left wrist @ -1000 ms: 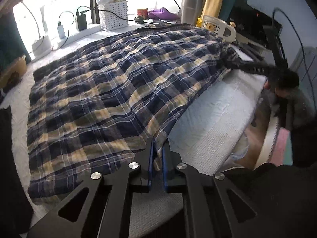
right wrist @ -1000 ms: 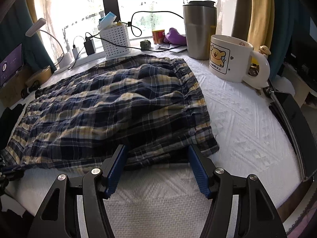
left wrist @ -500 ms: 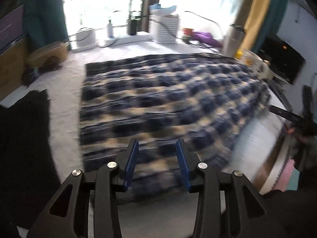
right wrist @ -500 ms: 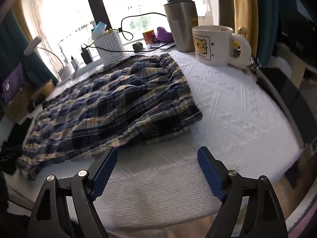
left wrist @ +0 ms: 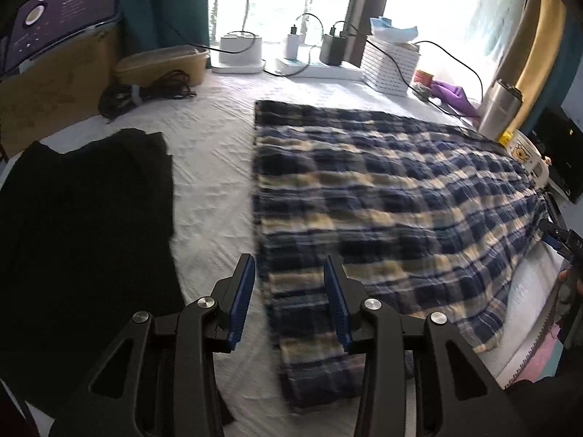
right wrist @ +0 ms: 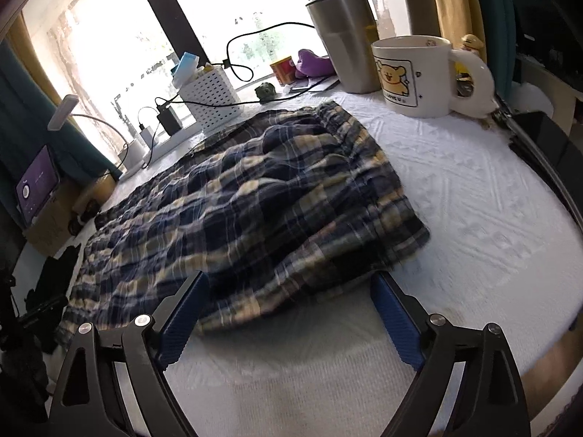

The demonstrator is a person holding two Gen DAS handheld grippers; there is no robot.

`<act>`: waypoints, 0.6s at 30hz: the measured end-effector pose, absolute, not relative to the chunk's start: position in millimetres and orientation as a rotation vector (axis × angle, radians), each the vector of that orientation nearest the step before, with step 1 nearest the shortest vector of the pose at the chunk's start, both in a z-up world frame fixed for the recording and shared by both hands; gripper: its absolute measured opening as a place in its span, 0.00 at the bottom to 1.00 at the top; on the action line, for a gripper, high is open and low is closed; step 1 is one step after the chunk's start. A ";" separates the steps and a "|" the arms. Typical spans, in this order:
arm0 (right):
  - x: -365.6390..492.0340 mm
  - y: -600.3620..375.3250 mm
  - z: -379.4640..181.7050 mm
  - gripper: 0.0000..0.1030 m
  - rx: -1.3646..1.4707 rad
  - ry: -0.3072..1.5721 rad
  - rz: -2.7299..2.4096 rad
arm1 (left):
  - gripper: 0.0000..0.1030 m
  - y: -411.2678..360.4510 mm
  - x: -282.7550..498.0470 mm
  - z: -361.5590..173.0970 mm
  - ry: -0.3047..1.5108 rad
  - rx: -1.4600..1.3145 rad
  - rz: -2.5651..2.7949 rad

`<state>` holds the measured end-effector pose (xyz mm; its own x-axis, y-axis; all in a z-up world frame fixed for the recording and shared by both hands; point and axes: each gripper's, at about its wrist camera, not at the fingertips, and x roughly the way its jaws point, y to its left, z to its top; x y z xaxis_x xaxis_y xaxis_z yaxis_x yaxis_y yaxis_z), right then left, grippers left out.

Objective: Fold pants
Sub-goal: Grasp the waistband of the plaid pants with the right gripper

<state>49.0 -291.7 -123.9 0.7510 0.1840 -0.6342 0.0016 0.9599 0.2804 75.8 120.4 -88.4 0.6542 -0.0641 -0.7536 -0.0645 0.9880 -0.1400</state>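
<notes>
Blue, navy and cream plaid pants [left wrist: 382, 211] lie folded lengthwise on the white cloth-covered table [left wrist: 215, 167]. My left gripper [left wrist: 289, 276] is open and empty, hovering over the pants' near hem corner at the leg end. My right gripper [right wrist: 289, 284] is open wide and empty, just in front of the pants [right wrist: 255, 196] near the waistband end, with the near cloth edge between its blue pads. The right gripper also shows small at the far right of the left wrist view [left wrist: 557, 240].
A black garment [left wrist: 80, 240] lies left of the pants. A white bear mug [right wrist: 419, 73] and a steel tumbler [right wrist: 346, 36] stand by the waistband. A white basket [right wrist: 211, 98], chargers and cables line the window sill. A cardboard box [left wrist: 51, 91] stands at the left.
My left gripper has let go of the pants' edge, opened and swung left to the hem end. My right gripper has opened wider, pulled back, then come close to the pants again.
</notes>
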 end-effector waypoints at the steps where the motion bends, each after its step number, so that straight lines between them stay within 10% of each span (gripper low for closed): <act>1: 52.8 -290.9 -123.6 0.89 0.271 0.716 0.101 | 0.37 123.3 76.7 -88.2 0.855 -0.161 0.007; 18: 103.5 -298.0 -117.0 0.89 0.362 0.696 0.085 | 0.37 142.2 92.1 -85.2 0.809 -0.147 -0.002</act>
<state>103.5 -298.0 -117.0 0.7666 0.1959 -0.6115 0.0434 0.9343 0.3538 92.1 142.2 -85.2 0.6906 -0.0580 -0.7209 -0.0542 0.9898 -0.1316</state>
